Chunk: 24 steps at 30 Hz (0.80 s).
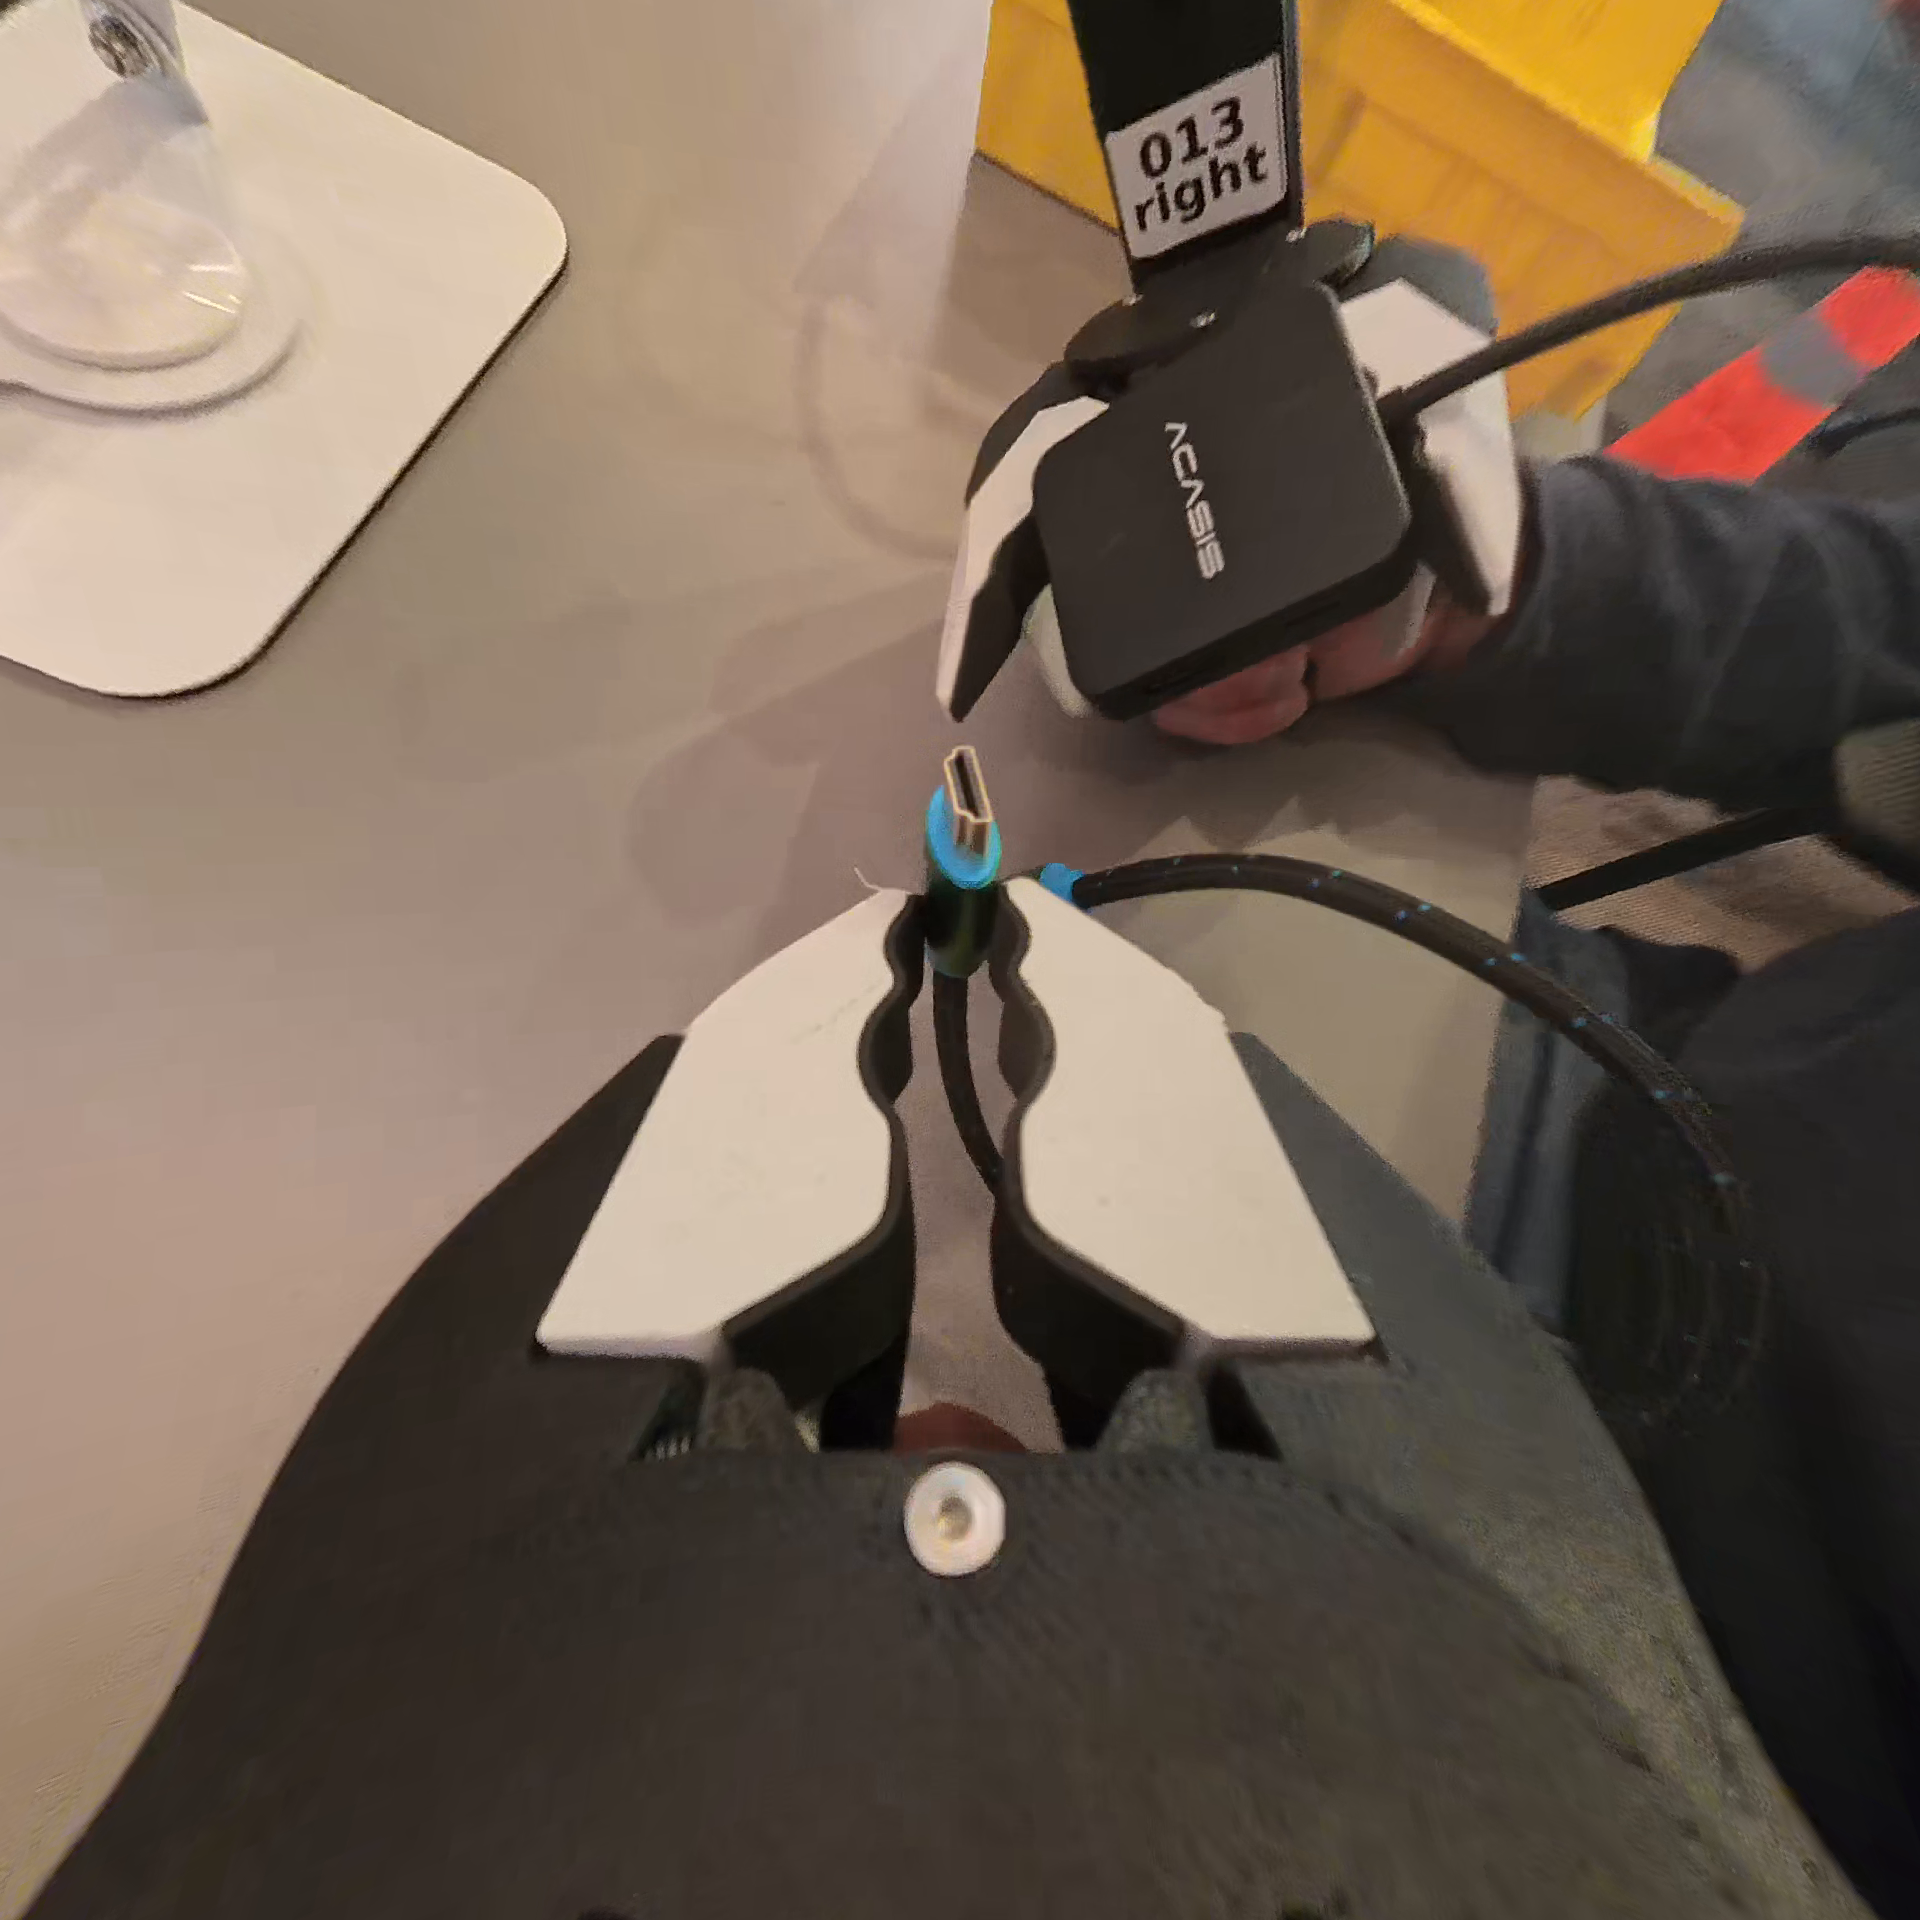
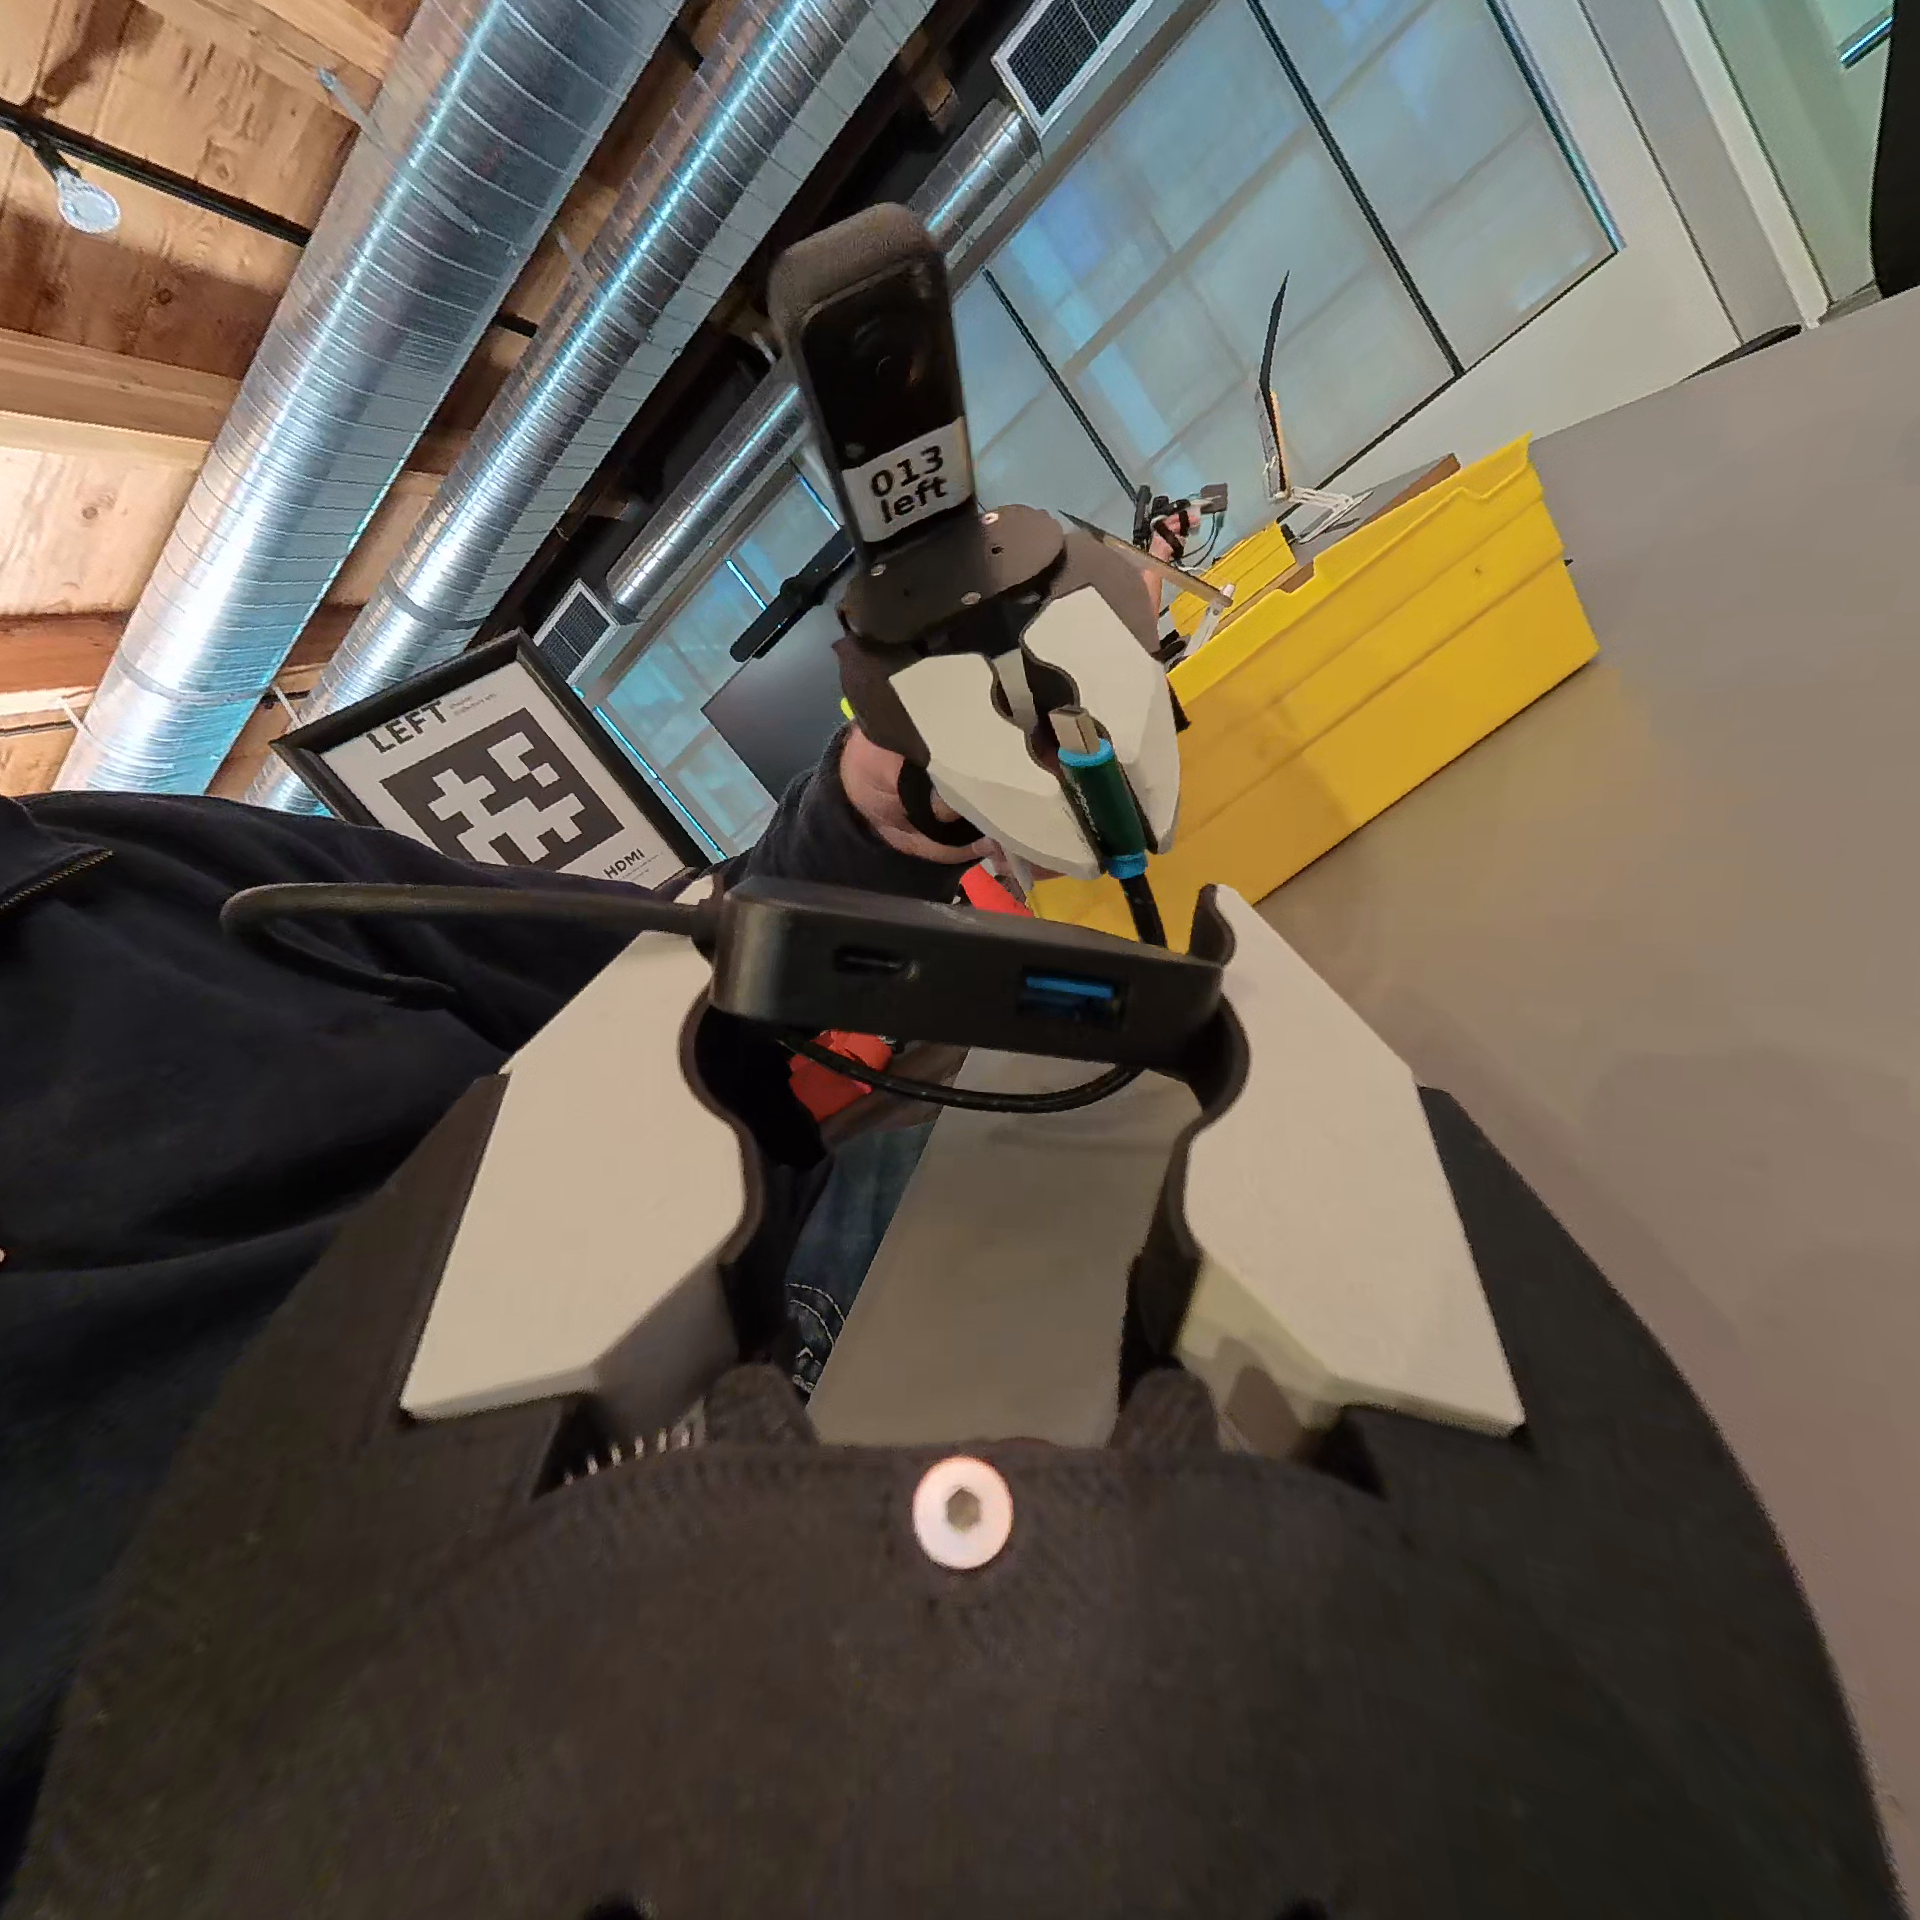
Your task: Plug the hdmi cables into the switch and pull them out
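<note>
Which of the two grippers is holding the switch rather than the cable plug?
The right gripper clamps the black switch; the left gripper grips the green HDMI plug.

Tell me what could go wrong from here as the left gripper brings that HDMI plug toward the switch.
1. The HDMI plug is still apart from the switch and looks angled off its port edge, so it may jam or scrape.
2. The left gripper pinches only the plug's body; pushing could make it slide back.
3. The right gripper holds the switch in the air, so it might twist under force.
</note>
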Tool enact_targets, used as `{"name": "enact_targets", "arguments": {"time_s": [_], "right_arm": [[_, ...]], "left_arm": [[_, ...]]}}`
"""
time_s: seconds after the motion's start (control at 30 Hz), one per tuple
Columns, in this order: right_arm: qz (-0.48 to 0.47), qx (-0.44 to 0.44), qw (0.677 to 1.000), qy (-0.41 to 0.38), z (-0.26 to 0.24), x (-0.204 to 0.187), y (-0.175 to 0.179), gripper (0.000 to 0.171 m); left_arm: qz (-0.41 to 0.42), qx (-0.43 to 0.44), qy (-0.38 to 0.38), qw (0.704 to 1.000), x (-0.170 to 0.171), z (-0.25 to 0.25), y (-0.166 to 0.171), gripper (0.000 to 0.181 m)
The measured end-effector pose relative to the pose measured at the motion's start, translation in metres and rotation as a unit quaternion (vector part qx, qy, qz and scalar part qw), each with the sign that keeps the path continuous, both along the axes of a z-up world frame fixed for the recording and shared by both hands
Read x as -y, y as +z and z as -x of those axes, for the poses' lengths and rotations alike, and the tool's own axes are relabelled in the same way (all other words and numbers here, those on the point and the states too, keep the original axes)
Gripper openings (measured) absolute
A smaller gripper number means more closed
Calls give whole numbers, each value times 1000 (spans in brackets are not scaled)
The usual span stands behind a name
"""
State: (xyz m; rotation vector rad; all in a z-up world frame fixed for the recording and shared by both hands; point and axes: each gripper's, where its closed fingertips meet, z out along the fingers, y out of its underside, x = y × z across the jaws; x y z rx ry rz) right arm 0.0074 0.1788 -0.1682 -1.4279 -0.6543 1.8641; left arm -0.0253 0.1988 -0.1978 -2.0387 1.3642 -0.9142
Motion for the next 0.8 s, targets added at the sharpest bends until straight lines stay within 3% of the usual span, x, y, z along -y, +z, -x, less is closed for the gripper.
{"name": "enact_targets", "arguments": {"time_s": [0.23,0.4,0.8], "right_arm": [[-1,1,1000,-1,0,0,0,86],[1,-1,1000,-3,-1,-1,0,85],[-4,3,1000,-7,-2,-1,0,85]], "left_arm": [[69,-45,14,997,-2,4,-32,11],[73,-106,20,992,-3,8,-55,12],[77,-152,47,984,-6,8,-76,11]]}}
